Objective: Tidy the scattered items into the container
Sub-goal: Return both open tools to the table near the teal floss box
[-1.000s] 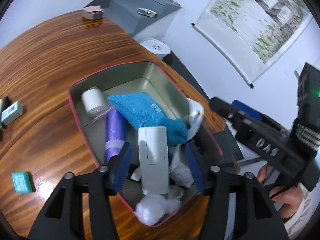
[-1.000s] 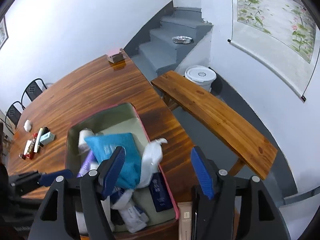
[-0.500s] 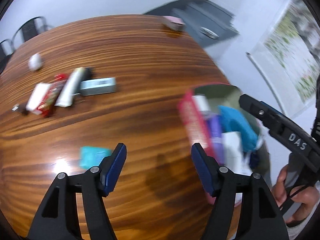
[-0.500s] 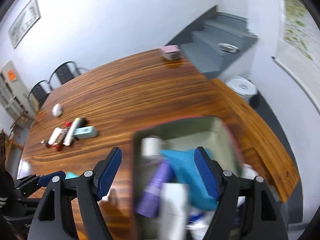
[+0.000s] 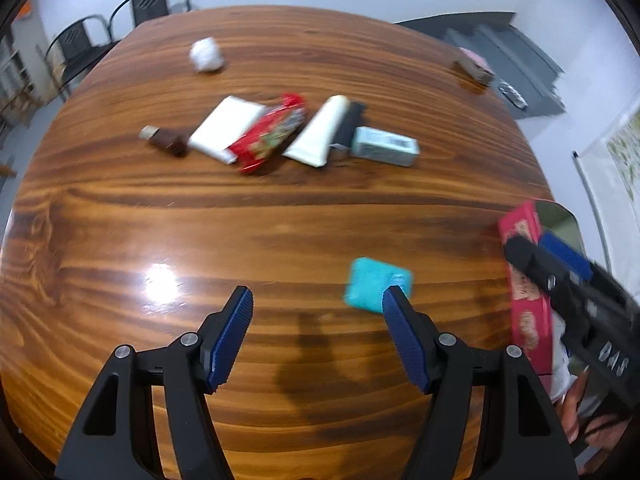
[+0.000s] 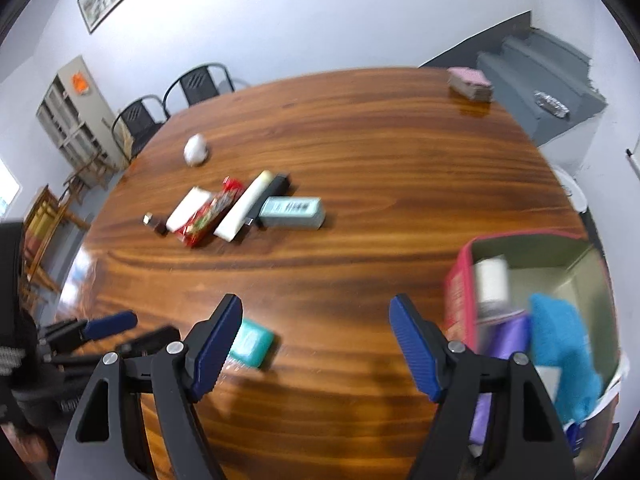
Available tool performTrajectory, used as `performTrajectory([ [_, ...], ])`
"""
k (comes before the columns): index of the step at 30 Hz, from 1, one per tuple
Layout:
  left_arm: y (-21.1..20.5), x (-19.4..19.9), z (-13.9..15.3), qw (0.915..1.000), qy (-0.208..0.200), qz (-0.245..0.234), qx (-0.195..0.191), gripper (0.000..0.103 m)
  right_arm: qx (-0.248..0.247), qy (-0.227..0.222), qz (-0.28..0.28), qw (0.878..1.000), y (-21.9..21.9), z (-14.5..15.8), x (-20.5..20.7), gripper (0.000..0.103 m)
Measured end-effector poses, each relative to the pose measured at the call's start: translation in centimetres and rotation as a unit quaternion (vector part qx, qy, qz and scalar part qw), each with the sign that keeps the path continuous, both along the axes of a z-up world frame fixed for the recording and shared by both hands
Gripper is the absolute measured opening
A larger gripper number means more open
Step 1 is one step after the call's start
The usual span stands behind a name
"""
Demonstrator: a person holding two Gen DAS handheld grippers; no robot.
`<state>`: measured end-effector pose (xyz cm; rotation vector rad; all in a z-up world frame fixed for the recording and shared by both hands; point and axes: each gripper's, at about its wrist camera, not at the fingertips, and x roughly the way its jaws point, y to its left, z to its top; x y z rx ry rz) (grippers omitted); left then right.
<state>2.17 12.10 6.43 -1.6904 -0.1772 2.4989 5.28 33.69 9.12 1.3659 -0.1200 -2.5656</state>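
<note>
Wooden table (image 5: 280, 220) blurs under both spread, empty jaws, the red container (image 6: 464, 280) cut off at frame edge.

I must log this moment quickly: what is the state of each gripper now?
Left gripper: jaws open, holding nothing.
Right gripper: jaws open, holding nothing.

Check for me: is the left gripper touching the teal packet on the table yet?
Cannot tell. In the left wrist view the left gripper is open and its right finger overlaps the teal packet; the right wrist view blocks that spot with the right gripper.
</note>
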Motion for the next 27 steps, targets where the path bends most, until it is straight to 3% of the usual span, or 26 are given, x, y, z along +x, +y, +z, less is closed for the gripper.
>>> performTrajectory([
  [11, -4.4, -1.3, -1.4, 0.9995, -0.022, 0.023, 0.004, 0.071, 0.01, -0.059, 0.033, 0.998, -4.1, -3.6, -0.2, 0.08],
  [18, -9.3, -2.5, -3.0, 0.9961, -0.038, 0.077, 0.022, 0.071, 0.016, -0.07, 0.042, 0.997, -5.6, -4.4, 0.0, 0.08],
  [22, -11.7, -3.9, -3.2, 0.9934, -0.033, 0.107, 0.025, 0.071, 0.015, -0.08, 0.041, 0.996, -5.9, -4.9, 0.1, 0.08],
  [27, -13.0, -6.7, -3.3, 0.9944, -0.02, 0.103, 0.017, 0.071, 0.016, -0.087, 0.042, 0.995, -6.2, -5.4, 0.2, 0.08],
])
